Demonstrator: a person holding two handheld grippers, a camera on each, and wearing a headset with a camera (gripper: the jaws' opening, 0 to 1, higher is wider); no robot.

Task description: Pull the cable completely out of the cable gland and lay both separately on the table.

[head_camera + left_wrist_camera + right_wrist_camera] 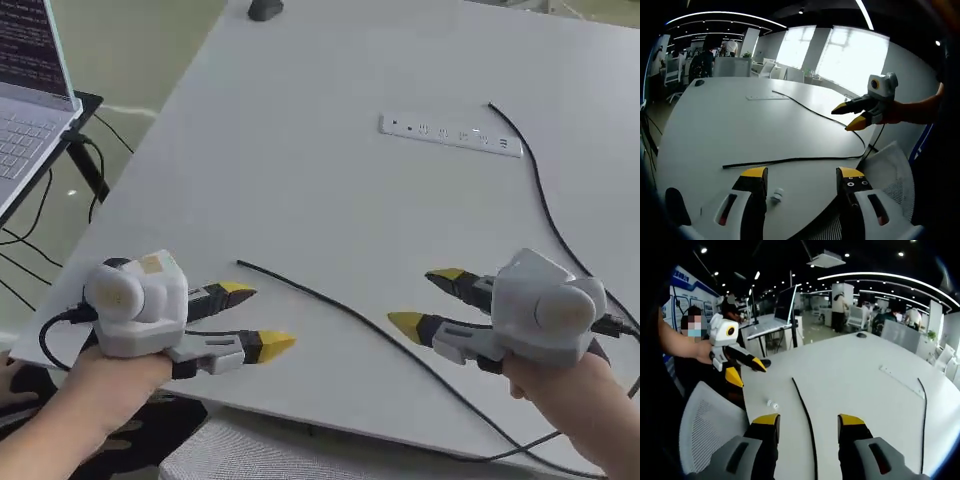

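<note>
The thin black cable (340,306) lay loose across the white tabletop (300,170), its free end pointing toward the left gripper (268,315), the rest trailing off past the near edge. The small white plastic cable gland (776,194) sat by itself on the table near that edge, just short of the cable and not touching it; in the left gripper view it lay between the yellow-tipped jaws. Both hand-held grippers hovered low over the table, jaws spread and empty, the right gripper (412,297) facing the left across the cable. Farther back rested a long white power strip (450,134), and a silver laptop (20,100) stood off the left side.
</note>
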